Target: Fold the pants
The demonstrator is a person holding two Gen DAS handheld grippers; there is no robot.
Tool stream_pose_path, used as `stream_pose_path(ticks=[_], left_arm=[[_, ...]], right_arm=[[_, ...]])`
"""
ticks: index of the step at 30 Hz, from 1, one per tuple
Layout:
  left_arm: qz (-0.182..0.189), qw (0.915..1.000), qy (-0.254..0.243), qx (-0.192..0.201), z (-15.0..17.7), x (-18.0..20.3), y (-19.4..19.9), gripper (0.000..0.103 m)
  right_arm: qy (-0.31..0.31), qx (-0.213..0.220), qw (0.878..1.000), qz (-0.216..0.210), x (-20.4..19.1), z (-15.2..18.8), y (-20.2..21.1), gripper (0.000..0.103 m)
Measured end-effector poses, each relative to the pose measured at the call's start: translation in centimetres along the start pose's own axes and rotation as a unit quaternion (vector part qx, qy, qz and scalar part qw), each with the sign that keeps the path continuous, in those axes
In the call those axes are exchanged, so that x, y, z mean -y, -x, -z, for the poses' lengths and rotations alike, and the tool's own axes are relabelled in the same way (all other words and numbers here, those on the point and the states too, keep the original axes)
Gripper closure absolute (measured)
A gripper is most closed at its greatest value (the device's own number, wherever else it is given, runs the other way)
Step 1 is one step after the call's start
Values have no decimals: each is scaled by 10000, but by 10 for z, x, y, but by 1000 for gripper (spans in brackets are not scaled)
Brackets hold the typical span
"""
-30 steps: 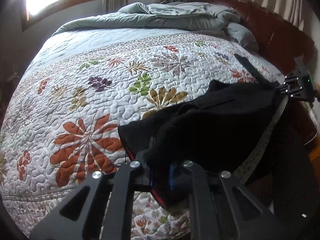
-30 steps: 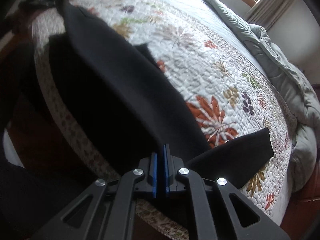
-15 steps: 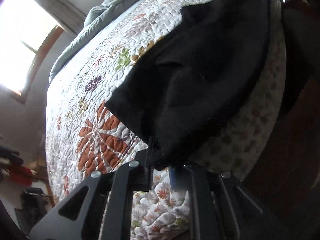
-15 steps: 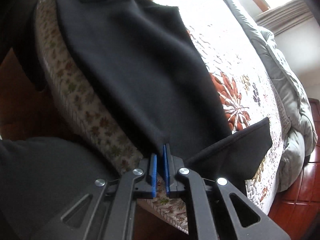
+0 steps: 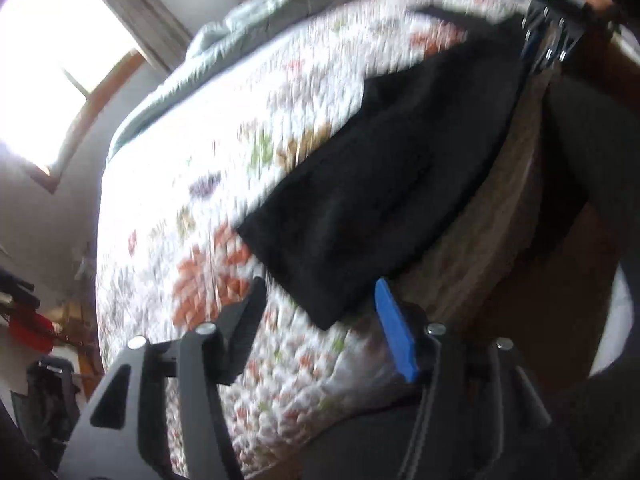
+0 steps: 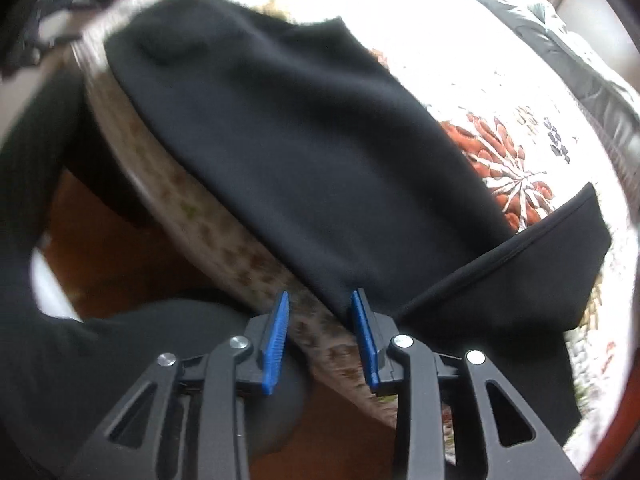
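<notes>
Black pants (image 5: 384, 184) lie folded along the near edge of a bed covered by a leaf-patterned quilt (image 5: 192, 184), running from the lower centre of the left wrist view up to its upper right; the picture is streaked with motion blur.

The left gripper (image 5: 320, 304), at the bottom of that view, stands wide apart, its jaws having just been opening; the lower corner of the pants points into the gap between the fingers but neither pad touches the cloth.

The right gripper (image 6: 320, 332), at the bottom centre of the right wrist view, is parted as well, its jaws having just been opening; its blue pads (image 6: 276, 340) press on nothing, though the pants' (image 6: 304, 152) hem ends just at the tip of the pad on the right of the frame; whether it brushes that pad cannot be told. A second black panel (image 6: 520, 272) of the garment juts toward the right edge of this frame, over the quilt (image 6: 512, 168).

A rumpled grey duvet (image 5: 288, 12) is bunched at the top of the left view; a bright window (image 5: 52, 52) fills its upper left; the right gripper (image 5: 548, 36) shows small in the upper right corner, at the far end of the pants.
</notes>
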State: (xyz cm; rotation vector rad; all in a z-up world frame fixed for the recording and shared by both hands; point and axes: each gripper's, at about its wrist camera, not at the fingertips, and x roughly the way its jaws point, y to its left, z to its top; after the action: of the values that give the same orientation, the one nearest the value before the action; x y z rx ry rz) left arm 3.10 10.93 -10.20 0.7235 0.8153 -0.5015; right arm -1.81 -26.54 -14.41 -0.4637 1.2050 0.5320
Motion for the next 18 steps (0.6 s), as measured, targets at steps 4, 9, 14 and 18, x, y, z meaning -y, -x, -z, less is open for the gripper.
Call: stream_pose_path(ticks=[4,9,14,18], left_arm=[[965,9886,791,848,-51,12,7,21],[2111,9586,1365,1339,-126,60,-40,17],[2462,9506,1177,1481,-183,128,-81,17],[2028,9641,810,1513,-208,177,-114,16]], right_arm=[[-746,686,9939,-440,18,-5,25,70],[-1051,240,9939,-227,29,-2,-10,70],[-1139,61,9928,-377,41,7,-5,70],[-2142,581,9742,406,128,-19,48,58]])
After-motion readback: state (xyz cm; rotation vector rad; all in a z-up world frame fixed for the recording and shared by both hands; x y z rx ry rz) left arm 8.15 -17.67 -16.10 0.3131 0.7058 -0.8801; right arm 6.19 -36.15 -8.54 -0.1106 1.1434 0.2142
